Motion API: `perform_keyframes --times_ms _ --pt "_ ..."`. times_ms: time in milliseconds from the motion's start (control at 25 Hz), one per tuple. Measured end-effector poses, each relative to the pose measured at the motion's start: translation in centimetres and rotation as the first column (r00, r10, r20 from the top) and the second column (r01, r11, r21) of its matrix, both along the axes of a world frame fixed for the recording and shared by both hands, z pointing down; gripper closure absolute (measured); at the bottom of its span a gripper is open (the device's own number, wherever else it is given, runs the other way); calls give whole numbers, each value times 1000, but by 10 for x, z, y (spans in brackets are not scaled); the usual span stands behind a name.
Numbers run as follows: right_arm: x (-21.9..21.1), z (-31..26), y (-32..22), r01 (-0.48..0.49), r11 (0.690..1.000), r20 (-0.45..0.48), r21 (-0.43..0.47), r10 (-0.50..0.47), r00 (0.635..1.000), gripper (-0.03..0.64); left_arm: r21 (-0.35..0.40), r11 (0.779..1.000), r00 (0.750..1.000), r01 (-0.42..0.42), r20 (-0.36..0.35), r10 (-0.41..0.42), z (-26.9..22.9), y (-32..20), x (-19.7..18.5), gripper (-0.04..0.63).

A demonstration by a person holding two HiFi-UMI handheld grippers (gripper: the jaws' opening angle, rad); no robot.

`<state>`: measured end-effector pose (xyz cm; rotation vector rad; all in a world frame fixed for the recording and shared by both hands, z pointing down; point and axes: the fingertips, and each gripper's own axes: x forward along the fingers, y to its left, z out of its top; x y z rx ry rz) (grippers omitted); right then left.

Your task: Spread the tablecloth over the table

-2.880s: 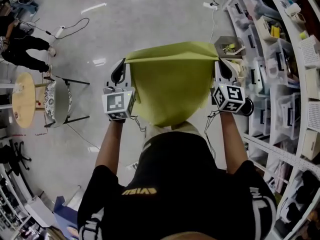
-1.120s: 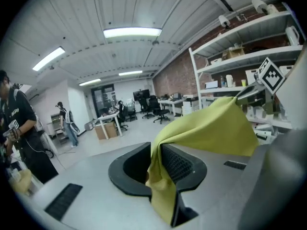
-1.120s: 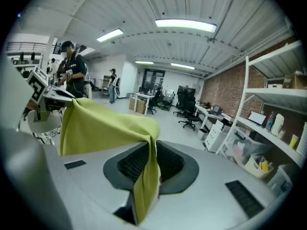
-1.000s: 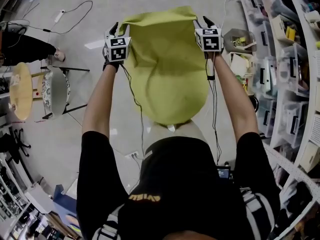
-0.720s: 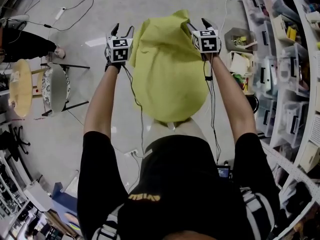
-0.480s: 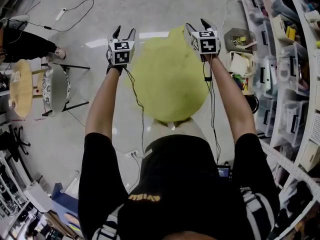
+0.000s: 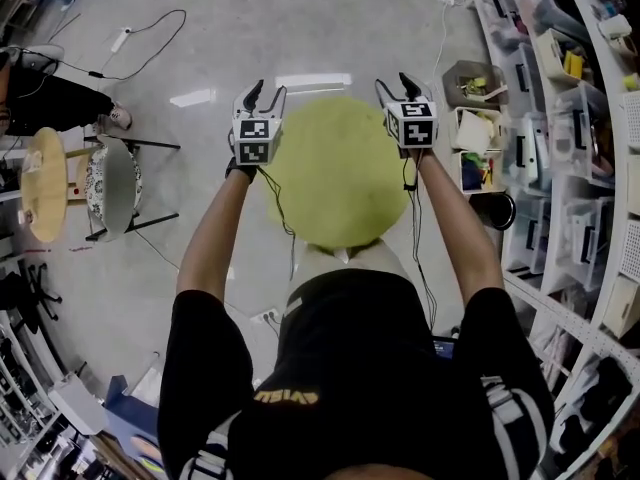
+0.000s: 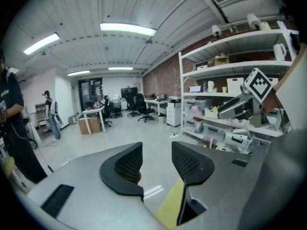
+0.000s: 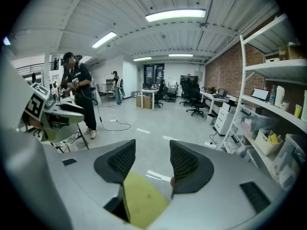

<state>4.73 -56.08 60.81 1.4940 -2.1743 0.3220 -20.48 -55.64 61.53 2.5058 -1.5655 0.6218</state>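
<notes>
– Left gripper [image 7: 260, 96] and right gripper [image 7: 397, 88]: holding anything?
– No. Both have jaws apart with nothing between, and they have just been closing a little. The yellow tablecloth [image 7: 335, 173] lies spread between them, hiding the table.
– How will it handle?
– Soft, thin and light, I think. It flops. Pinch its edge, one gripper each side.

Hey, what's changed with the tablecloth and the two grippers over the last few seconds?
Both grippers let go of the tablecloth. It was held up by its far edge, then dropped, and now lies spread flat in a round shape. The left gripper and right gripper are open and empty beside it; their jaws have just been closing a little, with nothing between them. The chair and shelves stayed put.
</notes>
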Motion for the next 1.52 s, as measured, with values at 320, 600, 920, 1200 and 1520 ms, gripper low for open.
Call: perform_keyframes --times_ms 320,600,920,1200,1520 --pt "4 -42 100 -79 995 93 65 72 993 485 5 1000 995 -23 -100 23 -52 88 33 557" --pt "-25 -47 228 -156 987 154 44 148 977 591 -52 998 966 -40 -258 25 -50 200 27 577" --pt "-42 -65 279 -155 985 47 82 151 987 612 -5 995 930 -95 -356 87 -76 222 29 577" --pt "-21 -95 306 -135 974 92 184 119 989 609 51 990 944 -129 -298 138 -108 262 108 577" --pt "32 -132 347 -75 959 158 273 32 987 612 150 989 961 -12 -272 53 -145 331 147 577"
